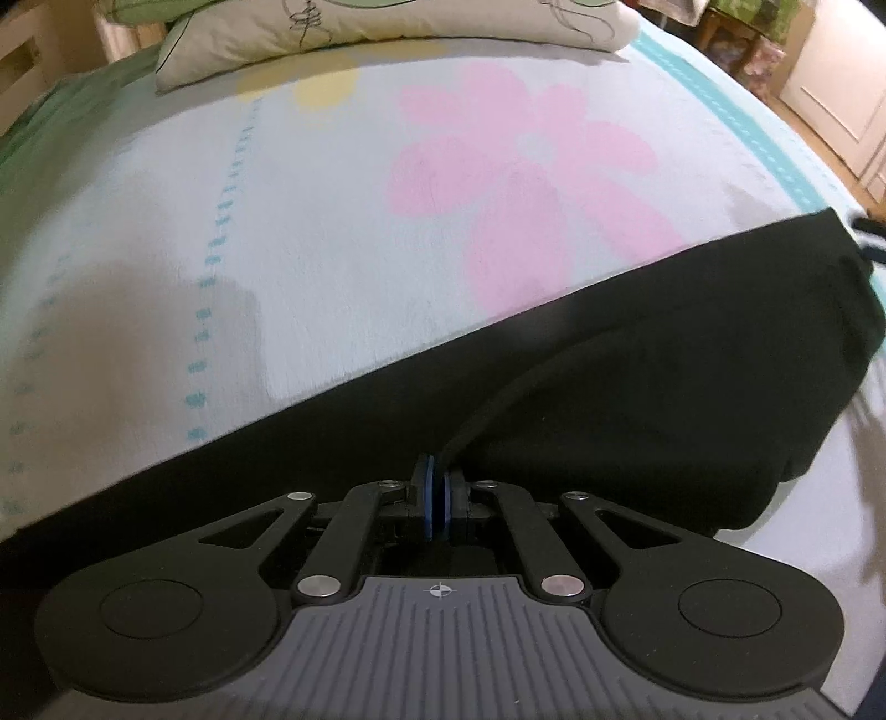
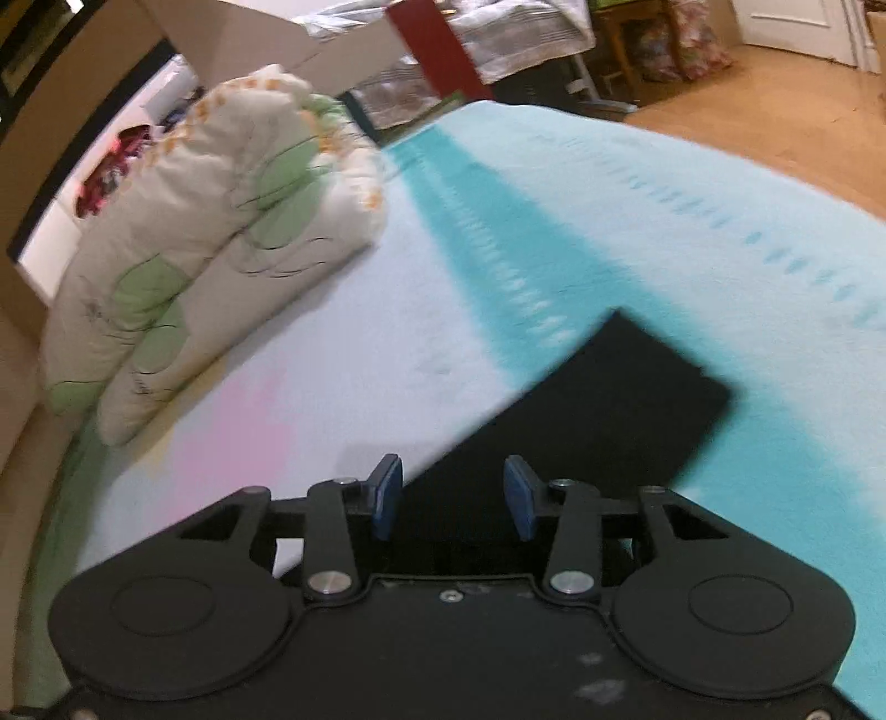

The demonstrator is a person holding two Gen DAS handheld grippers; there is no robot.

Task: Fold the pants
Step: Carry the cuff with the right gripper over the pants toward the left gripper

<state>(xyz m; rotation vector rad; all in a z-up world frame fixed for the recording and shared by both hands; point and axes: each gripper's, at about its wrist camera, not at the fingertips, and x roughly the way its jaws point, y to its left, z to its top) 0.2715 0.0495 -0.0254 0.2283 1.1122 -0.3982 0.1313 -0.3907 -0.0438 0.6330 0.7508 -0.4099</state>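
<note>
Black pants (image 1: 609, 354) lie across the bed, running from lower left to the right, with one layer folded over on the right side. My left gripper (image 1: 437, 487) is shut on an edge of the pants, its blue pads pressed together on the cloth. In the right wrist view the end of the pants (image 2: 598, 410) lies flat on the sheet. My right gripper (image 2: 451, 495) is open and empty just above that cloth, a blue pad on each side.
The bed sheet (image 1: 332, 210) is pale blue with a pink flower and a teal stripe (image 2: 476, 243). A floral pillow (image 1: 387, 39) lies at the head of the bed; it also shows in the right wrist view (image 2: 210, 243). A wooden floor (image 2: 775, 127) lies beyond the bed edge.
</note>
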